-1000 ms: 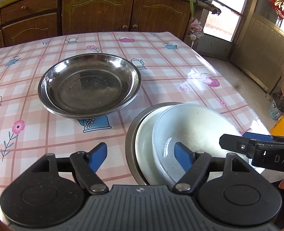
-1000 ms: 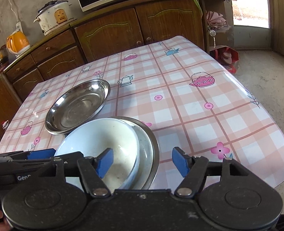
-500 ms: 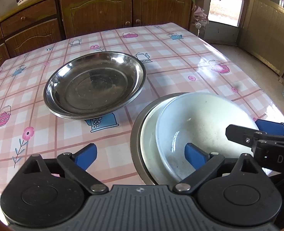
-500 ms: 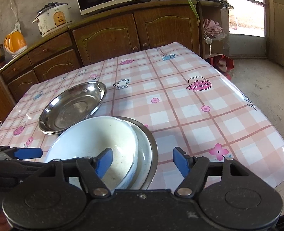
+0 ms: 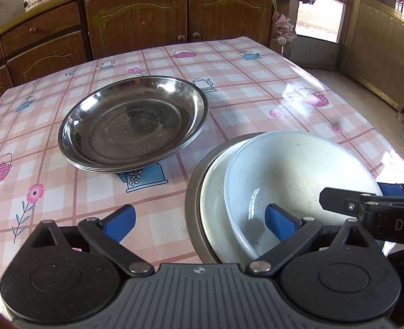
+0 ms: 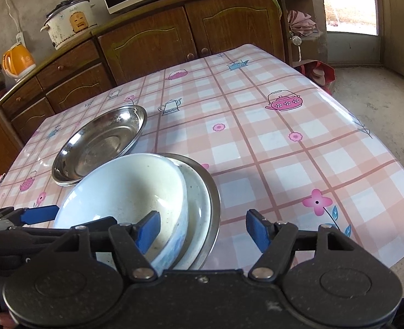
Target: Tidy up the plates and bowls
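A white bowl [image 5: 297, 181] sits on the table [image 5: 243, 82] at its near edge, towards the right corner. It is deep and glossy, with dark specks and a faint yellowish film inside. It sits off-centre in a wider, shallower white bowl [image 5: 214, 213], leaning towards the right side. That one in turn rests in a steel plate [image 5: 195, 192], of which only the grey rim shows around it.

Near the table's middle, towards the left side, is a stack of steel plates [image 5: 133, 122]. The top plate is shiny, with a flat round base and a scuffed, dusty inside, and holds nothing. The rims below it show as thin layers at the near edge. The stack lies just beside the bowls without touching them.

The left gripper [image 5: 199, 220] is released, its blue pads spread wide. One pad hangs over the tablecloth [image 5: 92, 186]; the other is over the inside of the deep bowl, and whether it touches is unclear. The near rims of the bowls lie between the pads, ungripped.

The right gripper [image 6: 202, 227] is also released. Its left pad is inside the deep bowl and its right pad stands outside the steel rim, so all three rims lie in the gap, with no pad pressing on them.
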